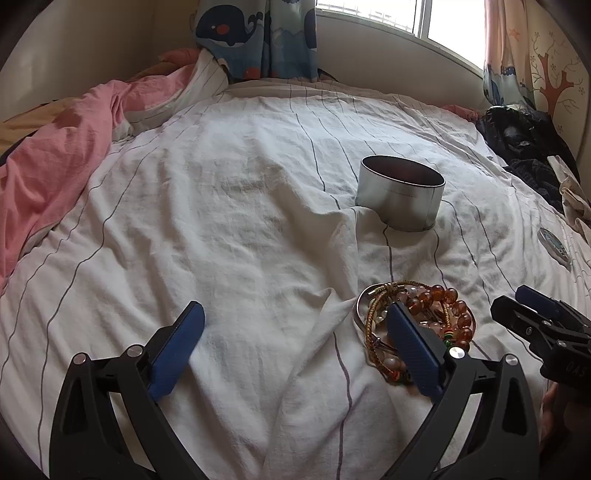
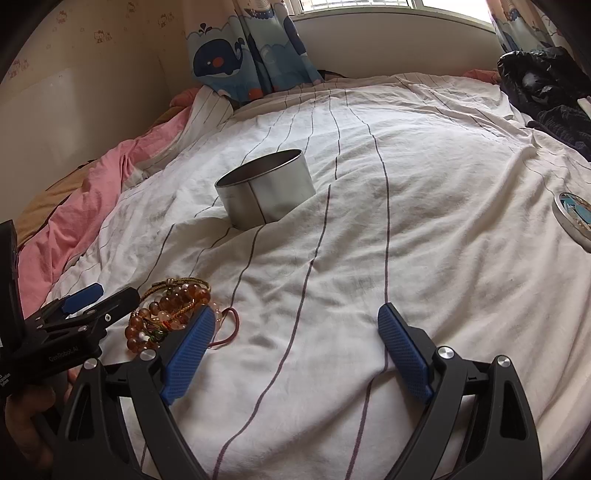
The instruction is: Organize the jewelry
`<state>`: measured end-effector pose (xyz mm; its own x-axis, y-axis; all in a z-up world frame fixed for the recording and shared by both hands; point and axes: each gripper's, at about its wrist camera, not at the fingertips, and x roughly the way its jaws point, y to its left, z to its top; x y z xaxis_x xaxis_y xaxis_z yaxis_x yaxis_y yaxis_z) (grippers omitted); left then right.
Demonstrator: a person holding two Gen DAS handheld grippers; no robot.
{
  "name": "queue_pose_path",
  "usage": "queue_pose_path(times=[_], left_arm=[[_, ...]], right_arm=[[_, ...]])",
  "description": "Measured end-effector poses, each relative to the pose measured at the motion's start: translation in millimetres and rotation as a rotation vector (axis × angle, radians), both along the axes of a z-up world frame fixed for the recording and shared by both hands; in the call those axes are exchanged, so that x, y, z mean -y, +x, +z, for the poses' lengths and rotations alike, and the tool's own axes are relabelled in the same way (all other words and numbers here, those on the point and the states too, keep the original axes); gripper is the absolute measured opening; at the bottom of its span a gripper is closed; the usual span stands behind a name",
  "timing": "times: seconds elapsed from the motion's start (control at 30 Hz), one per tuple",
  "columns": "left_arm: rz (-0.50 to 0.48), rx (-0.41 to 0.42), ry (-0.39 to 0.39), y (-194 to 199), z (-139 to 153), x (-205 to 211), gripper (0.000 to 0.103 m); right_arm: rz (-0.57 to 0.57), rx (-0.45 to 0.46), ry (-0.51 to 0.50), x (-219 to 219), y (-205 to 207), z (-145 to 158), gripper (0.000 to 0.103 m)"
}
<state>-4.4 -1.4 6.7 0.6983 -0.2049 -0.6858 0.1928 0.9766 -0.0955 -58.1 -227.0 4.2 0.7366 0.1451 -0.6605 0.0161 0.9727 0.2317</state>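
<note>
Both grippers' fingers [image 1: 406, 332] spread, bracelets [image 1: 436, 306] between, tin [image 2: 266, 195] beyond, red loop [image 2: 225, 328] only right view.

Striped white bedsheet [image 1: 240, 221], pink quilt [image 1: 55, 158], whale curtain [image 1: 255, 37], bright window [image 1: 406, 18]

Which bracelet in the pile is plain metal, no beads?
The silver bangle at the pile's left edge in the left wrist view; the others are amber beads or braided cord.

Brushed metal tin [image 1: 400, 199], glossy amber beads [image 1: 447, 302], rumpled matt cotton sheet [image 1: 229, 229].
</note>
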Motion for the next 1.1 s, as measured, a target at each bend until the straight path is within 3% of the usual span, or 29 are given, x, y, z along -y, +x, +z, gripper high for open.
queue_pose_path(times=[1.1], left_arm=[[0.001, -0.012, 0.023, 2.4, -2.9, 4.1, 0.096]], right_arm=[[0.0, 0.001, 0.0, -0.2, -0.6, -0.5, 0.086]])
